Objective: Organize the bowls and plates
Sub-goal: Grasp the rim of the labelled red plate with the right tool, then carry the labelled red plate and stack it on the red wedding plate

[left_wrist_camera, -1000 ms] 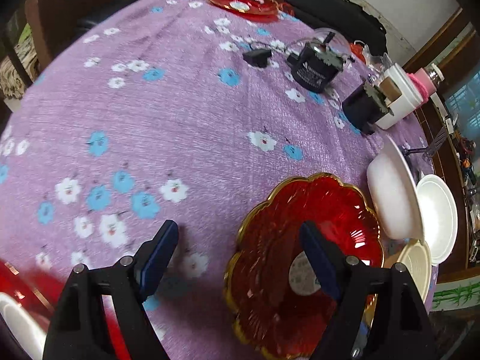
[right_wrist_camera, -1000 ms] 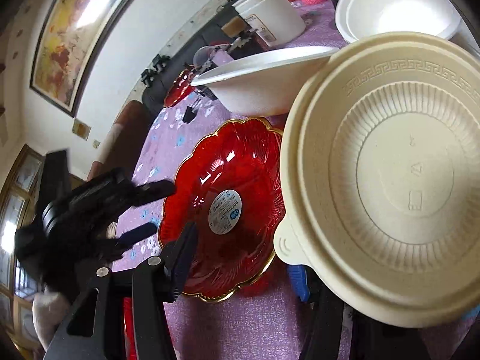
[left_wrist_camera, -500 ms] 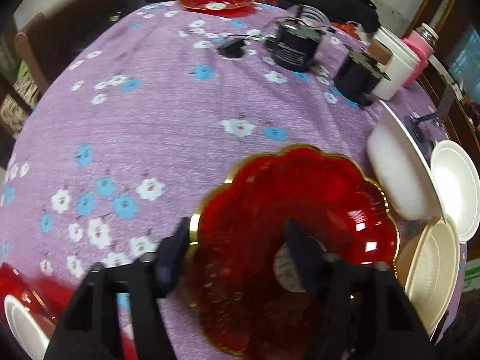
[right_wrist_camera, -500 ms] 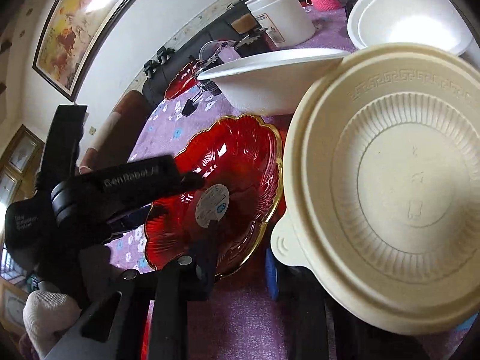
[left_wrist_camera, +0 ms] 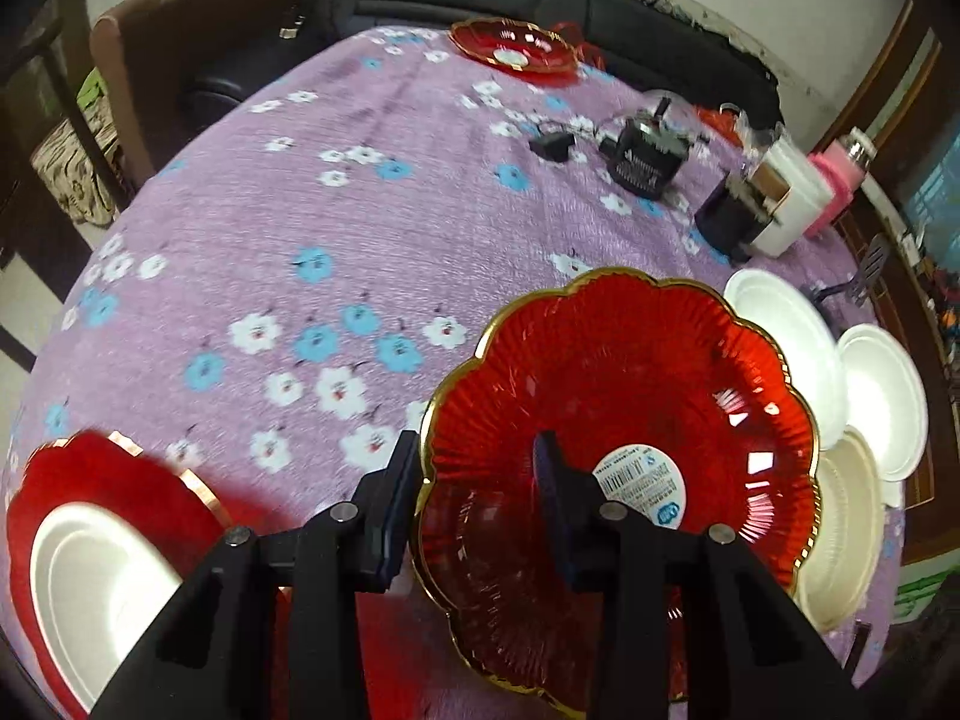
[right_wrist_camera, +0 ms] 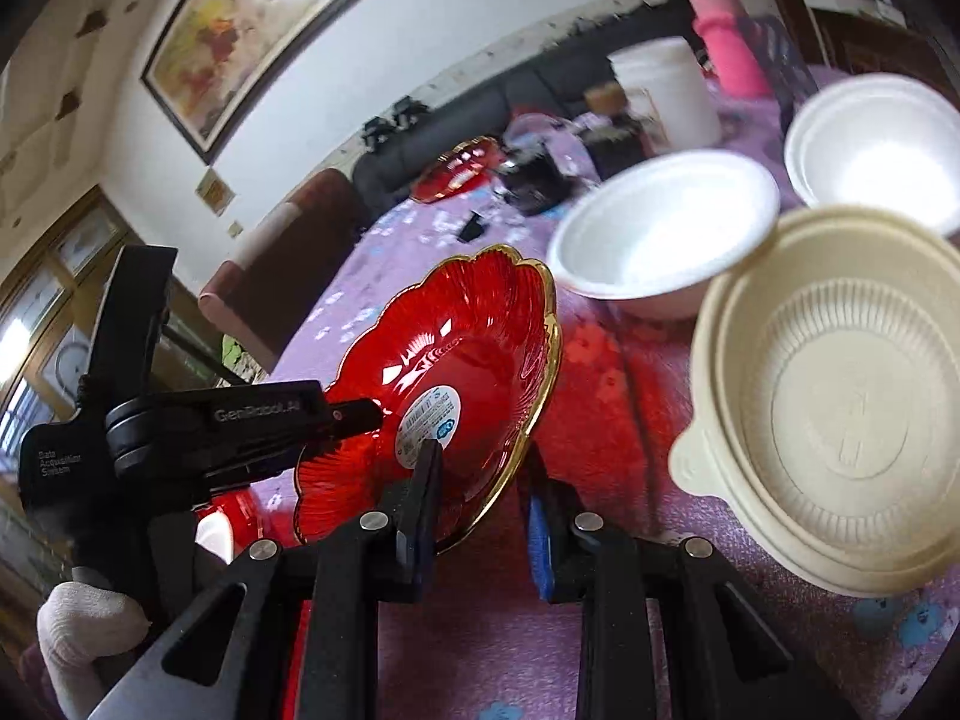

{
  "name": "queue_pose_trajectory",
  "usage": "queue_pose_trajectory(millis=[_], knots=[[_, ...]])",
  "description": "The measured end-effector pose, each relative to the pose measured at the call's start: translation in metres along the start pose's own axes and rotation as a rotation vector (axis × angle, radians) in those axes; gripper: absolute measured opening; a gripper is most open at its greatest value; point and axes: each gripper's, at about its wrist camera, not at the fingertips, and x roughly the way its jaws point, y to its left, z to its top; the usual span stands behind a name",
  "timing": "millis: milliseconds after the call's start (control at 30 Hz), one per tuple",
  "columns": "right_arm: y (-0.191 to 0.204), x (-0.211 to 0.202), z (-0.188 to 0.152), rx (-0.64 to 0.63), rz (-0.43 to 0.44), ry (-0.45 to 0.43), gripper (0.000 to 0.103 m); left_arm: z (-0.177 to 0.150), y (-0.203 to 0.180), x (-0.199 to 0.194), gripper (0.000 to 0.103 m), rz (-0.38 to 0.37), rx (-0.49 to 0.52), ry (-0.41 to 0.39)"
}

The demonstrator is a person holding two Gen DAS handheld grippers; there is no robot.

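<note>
Currently: left tool (left_wrist_camera: 474, 501) and right tool (right_wrist_camera: 477, 495) both pinching red dish (left_wrist_camera: 618, 420) rim | lifting off worktop (left_wrist_camera: 360, 192) | keeping it level, moving together.

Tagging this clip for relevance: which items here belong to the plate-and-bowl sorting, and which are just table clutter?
Job:
red plate, pinched by both hand-held grippers
far red plate
left red plate holding a white dish
white bowls
beige bowl

Clutter:
black devices
white tub
pink bottle

Red gold-rimmed plate (left_wrist_camera: 630, 396), purple flowered tablecloth (left_wrist_camera: 336, 198), cream ribbed bowl (right_wrist_camera: 840, 408)
</note>
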Motion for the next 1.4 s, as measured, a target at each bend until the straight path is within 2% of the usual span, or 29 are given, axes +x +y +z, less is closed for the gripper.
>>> queue_pose_trajectory(millis=[167,333,567,700,867,1100,1233,1333,1400], knots=[[0.016,-0.013,0.002,-0.014,0.075,-0.016,0.028,-0.010,0.013,-0.038,0.037,-0.019,-0.028,-0.075],[0.053,-0.034,-0.004,-0.094,0.133,-0.042,0.027,-0.028,0.041,-0.079,0.037,-0.028,-0.070,-0.150],[0.101,-0.031,-0.031,-0.162,0.211,0.043,0.027,-0.060,0.097,-0.119,0.037,0.012,-0.144,-0.220],[0.125,-0.024,-0.054,-0.195,0.236,0.100,0.027,-0.082,0.123,-0.131,0.037,0.076,-0.169,-0.247],[0.146,-0.006,-0.076,-0.229,0.229,0.173,0.028,-0.103,0.149,-0.131,0.037,0.139,-0.208,-0.272],[0.153,0.025,-0.091,-0.245,0.191,0.258,0.028,-0.106,0.176,-0.122,0.037,0.135,-0.256,-0.250],[0.156,0.030,-0.091,-0.257,0.167,0.265,0.029,-0.106,0.179,-0.116,0.038,0.132,-0.263,-0.235],[0.161,0.027,-0.092,-0.289,0.139,0.240,0.029,-0.107,0.180,-0.116,0.046,0.121,-0.260,-0.235],[0.165,0.024,-0.092,-0.319,0.125,0.211,0.039,-0.109,0.178,-0.121,0.052,0.127,-0.249,-0.258]])
